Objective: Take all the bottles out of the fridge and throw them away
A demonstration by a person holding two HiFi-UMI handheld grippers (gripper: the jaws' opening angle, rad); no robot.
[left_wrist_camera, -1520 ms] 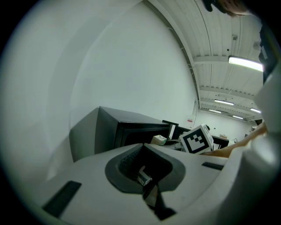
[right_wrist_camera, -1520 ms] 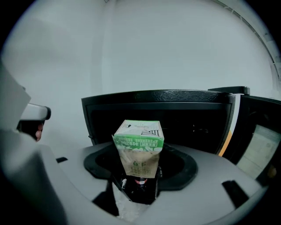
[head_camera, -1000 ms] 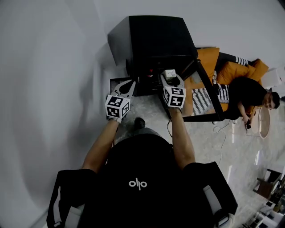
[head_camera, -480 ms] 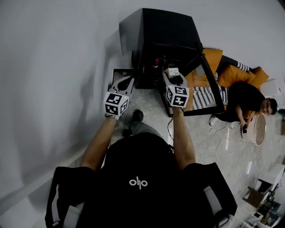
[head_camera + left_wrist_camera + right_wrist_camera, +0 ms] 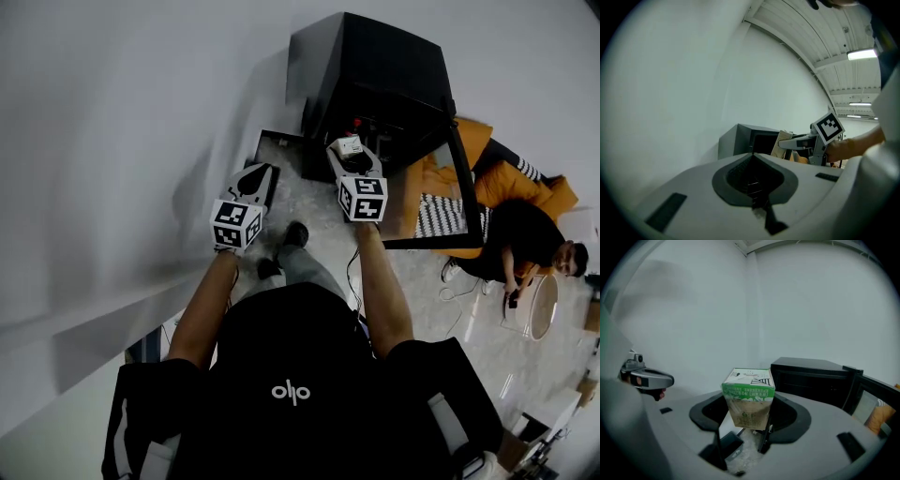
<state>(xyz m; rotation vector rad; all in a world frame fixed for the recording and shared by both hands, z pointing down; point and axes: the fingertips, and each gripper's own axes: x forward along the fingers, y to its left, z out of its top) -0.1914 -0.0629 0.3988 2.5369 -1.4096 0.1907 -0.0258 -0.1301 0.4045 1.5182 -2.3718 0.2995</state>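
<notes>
Head view: the right gripper [image 5: 350, 152] grasps a green-and-white carton [image 5: 352, 144] by its sides, with the black fridge [image 5: 375, 75], door open, at one o'clock of it. The left gripper [image 5: 259, 174] lies at nine o'clock of the carton

Left gripper view: jaws clenched together, nothing between them

Right gripper view: the carton stands upright between the jaws, the fridge at two o'clock, a small black bin [image 5: 727, 446] at seven o'clock
</notes>
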